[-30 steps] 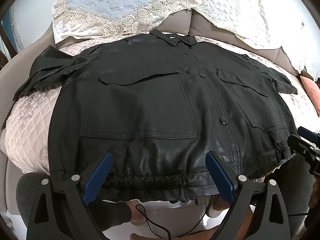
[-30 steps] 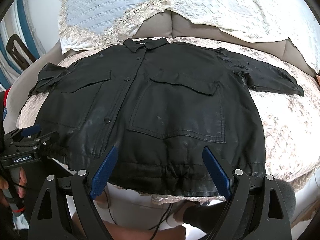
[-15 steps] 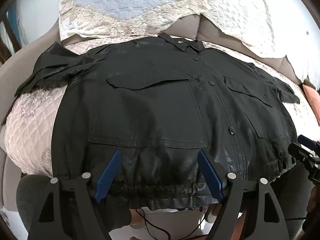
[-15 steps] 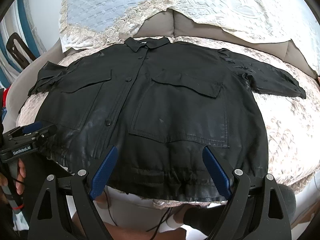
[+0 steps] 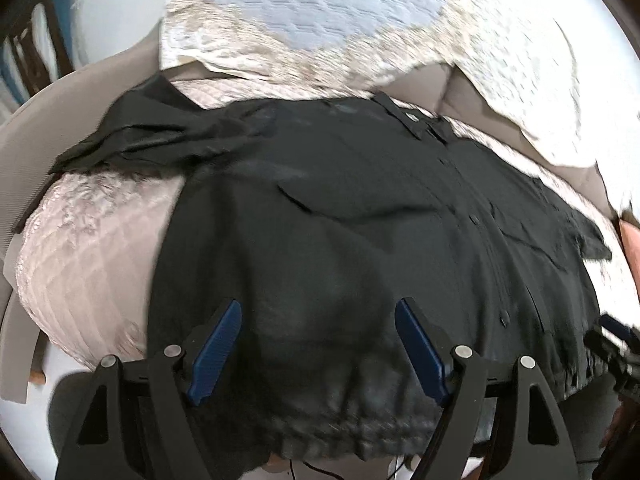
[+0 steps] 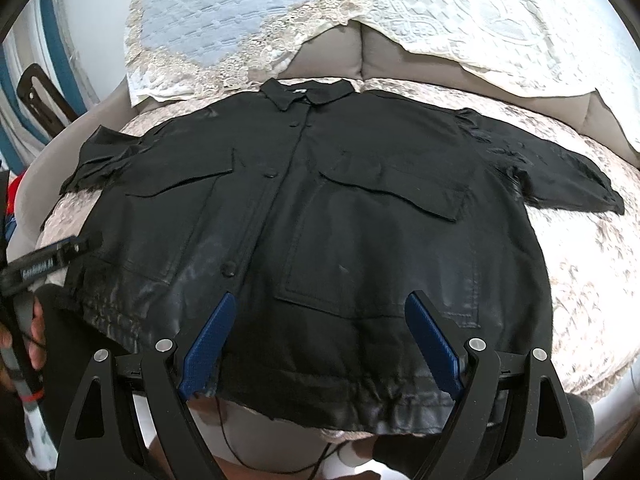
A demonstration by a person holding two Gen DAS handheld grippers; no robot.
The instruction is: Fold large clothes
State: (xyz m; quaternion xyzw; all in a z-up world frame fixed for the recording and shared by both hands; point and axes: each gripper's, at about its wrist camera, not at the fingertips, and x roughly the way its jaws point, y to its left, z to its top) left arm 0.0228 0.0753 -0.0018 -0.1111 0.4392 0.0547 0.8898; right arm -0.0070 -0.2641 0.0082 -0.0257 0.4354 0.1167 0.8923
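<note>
The black jacket (image 6: 320, 216) looks like smooth, faintly glossy faux leather, shiniest near its gathered hem, lying on a matt quilted cream cover (image 6: 592, 280), beneath lace-edged, probably cotton, cloths (image 6: 248, 40), while ribbed blue pads (image 6: 208, 344) look rubbery.

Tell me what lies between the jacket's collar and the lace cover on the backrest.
In the right wrist view, only a narrow strip of the pink quilted cover lies between the collar and the lace cover.
</note>
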